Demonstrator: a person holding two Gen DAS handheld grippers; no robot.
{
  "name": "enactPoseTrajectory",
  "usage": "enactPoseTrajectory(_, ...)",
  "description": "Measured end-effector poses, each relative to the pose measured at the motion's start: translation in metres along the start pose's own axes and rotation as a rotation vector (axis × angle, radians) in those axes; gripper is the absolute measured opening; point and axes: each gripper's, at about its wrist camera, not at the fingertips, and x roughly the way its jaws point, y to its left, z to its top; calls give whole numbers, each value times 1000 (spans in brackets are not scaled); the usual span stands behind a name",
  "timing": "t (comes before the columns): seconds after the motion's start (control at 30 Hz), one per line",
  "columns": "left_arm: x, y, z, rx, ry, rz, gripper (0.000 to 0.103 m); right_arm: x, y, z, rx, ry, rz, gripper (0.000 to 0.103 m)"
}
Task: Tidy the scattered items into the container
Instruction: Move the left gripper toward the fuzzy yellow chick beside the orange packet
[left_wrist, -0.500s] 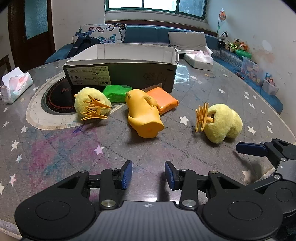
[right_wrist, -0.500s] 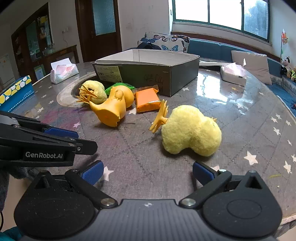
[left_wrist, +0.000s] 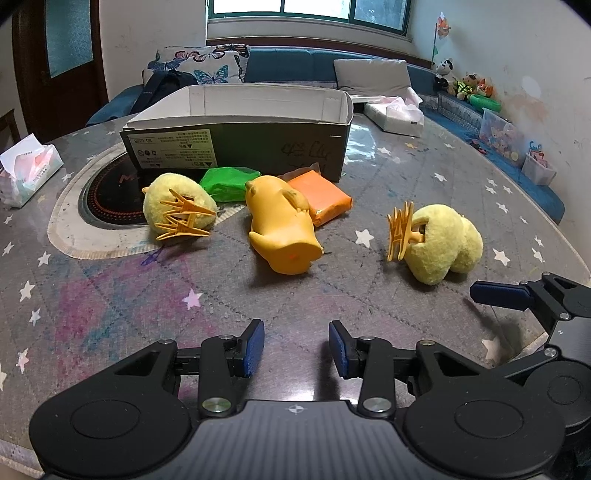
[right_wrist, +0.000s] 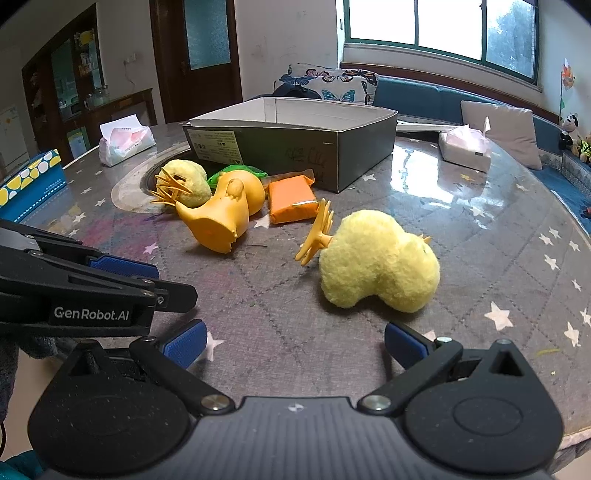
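Living-room setting, sofa and window behind; round star-patterned counter (left_wrist: 388, 295) carries everything I list.

Item 1, left tool (left_wrist: 296, 347): jaws parted a moderate gap, nothing between them, hovering over bare counter on the near side of the box.

Item 2, right tool (right_wrist: 295, 341): jaws spread wide, holding nothing, pointed at the nearest plush chick.

Item 3, cardboard box (left_wrist: 236, 147): the container, open-topped, at the far side of the group. I see only its white inner walls; its floor is hidden from both views, so I cannot tell whether anything is in it.

Item 4, plush chick (right_wrist: 380, 269): on its side, orange feet toward the box, well in front of the box's right corner, just ahead of my right tool.

Item 5, rubber duck (left_wrist: 282, 229): tipped over, in front of the box's middle.

Item 6, orange packet (left_wrist: 319, 197): touching the duck, just before the box wall.

Item 7, green packet (left_wrist: 229, 182): against the box front, partly behind the duck.

Item 8, second plush chick (left_wrist: 177, 206): before the box's left end.

Status, my judgement: five items outside the box, none gripped; the tidying looks barely begun.
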Motion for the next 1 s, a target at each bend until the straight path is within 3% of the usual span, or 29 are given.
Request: enactPoseTrajectory(1.0,7,-7,7,21,22,-27,41,2,-5,0,1,16,-27,103)
